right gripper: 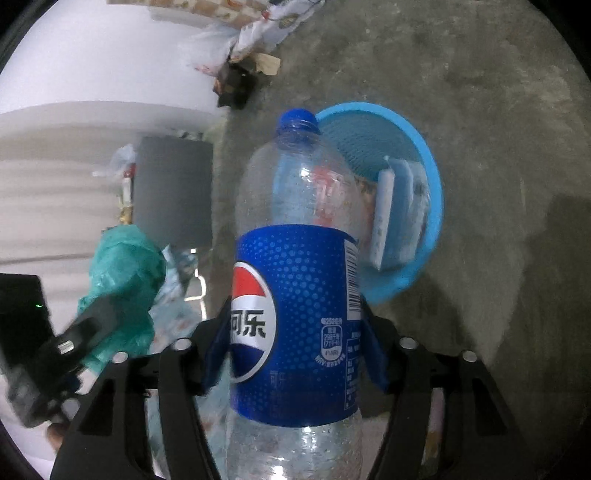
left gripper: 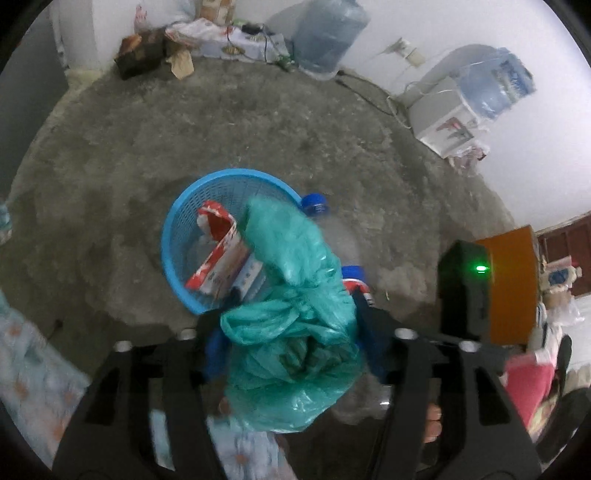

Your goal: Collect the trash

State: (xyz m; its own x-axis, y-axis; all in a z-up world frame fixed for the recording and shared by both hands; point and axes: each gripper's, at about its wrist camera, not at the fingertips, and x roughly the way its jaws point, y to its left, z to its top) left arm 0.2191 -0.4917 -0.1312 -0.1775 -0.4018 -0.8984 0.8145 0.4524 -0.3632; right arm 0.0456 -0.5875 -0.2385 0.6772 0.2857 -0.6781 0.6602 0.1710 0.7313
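Note:
My left gripper (left gripper: 291,328) points down at a blue mesh basket (left gripper: 221,173) on the concrete floor. A crumpled green plastic bag (left gripper: 295,295) bulges between its wide-spread fingers and hangs over the basket's near rim; the pads do not visibly pinch it. A red-and-white carton (left gripper: 218,254) lies inside the basket. My right gripper (right gripper: 295,332) has an empty Pepsi bottle (right gripper: 295,280) with a blue cap between its spread fingers, cap toward the basket (right gripper: 432,173). The pads sit at the label's sides without squeezing it. Flat white-and-blue boxes (right gripper: 391,206) stand in the basket.
Two large water jugs (left gripper: 328,33) and a white dispenser (left gripper: 443,118) stand by the far wall, with cables and clutter (left gripper: 147,51) along it. An orange cabinet (left gripper: 513,280) is at the right. A person's bare toes (left gripper: 432,421) and floral clothing are close below.

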